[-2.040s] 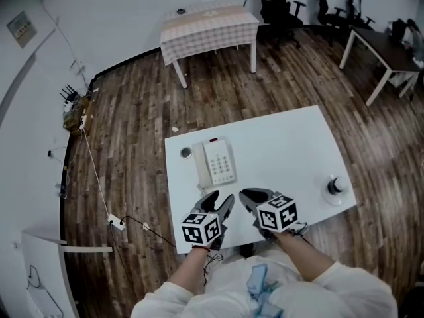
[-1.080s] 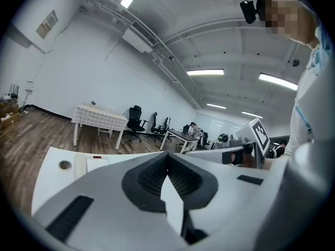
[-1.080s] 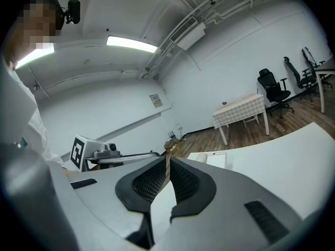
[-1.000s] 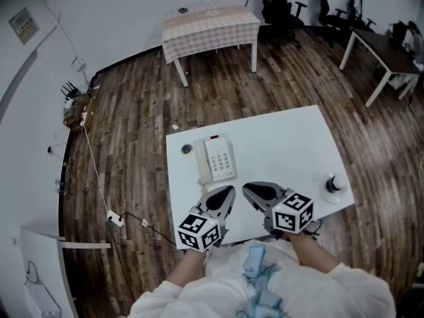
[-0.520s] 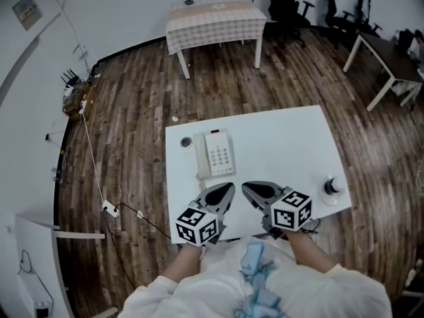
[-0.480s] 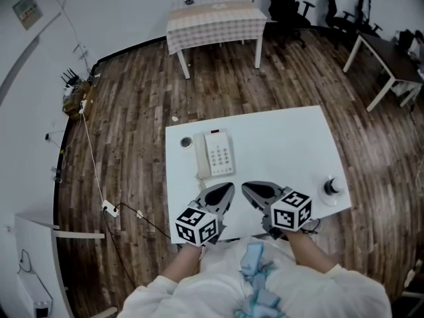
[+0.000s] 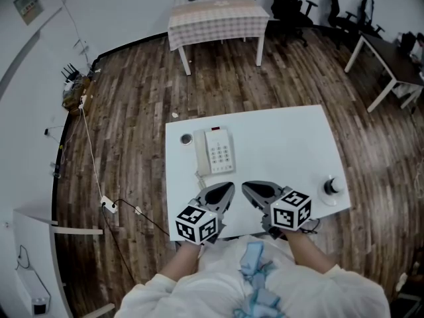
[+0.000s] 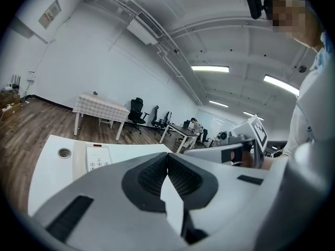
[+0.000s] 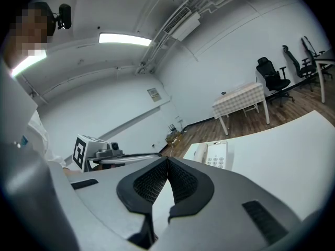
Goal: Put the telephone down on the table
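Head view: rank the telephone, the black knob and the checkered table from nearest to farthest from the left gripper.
1. telephone, just ahead of the left gripper.
2. black knob, at the right edge of the white table.
3. checkered table, far across the floor.

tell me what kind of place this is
Probably an office or lab workroom: black office chairs near a desk by the far wall, a telephone on a white table, and strip lights overhead.

Table [image 7: 285,144]: smooth, matt white. Telephone [image 7: 213,151]: white plastic, faint gloss. Floor [image 7: 132,111]: dark wood planks, satin sheen. Left hand-held gripper [image 8: 167,156]: matt grey plastic, ribbed black pads [image 8: 152,174].
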A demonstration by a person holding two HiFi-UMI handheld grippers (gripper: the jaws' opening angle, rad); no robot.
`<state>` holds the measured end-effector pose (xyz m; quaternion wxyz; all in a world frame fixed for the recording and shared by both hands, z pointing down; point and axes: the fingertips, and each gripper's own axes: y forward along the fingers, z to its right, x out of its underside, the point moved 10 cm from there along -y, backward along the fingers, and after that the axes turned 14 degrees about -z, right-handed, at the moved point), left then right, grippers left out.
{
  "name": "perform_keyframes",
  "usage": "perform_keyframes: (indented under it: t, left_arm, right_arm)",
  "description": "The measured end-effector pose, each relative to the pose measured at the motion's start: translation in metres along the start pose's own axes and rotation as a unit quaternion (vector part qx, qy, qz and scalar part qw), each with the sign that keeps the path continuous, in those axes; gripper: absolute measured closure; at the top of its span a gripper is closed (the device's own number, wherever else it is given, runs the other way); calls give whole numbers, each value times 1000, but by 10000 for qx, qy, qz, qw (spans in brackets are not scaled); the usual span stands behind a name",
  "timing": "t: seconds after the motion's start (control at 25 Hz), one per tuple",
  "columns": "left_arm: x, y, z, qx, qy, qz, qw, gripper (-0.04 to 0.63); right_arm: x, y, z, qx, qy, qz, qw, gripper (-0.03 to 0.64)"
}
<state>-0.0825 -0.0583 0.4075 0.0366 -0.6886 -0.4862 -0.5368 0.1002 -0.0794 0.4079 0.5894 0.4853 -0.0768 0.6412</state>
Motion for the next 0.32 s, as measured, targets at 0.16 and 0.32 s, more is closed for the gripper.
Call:
perform_keyframes:
  t: [0.16,0.32]
  left_arm:
    - [2,-2,0,-11,-56,-1,10000,592]
    - [5,0,-1,-26,-78,-25,10000,592]
  right_arm:
    - [2,1,-2,-15,38,-21,10000,584]
    - [4,2,0,-17,59,-31,10000,584]
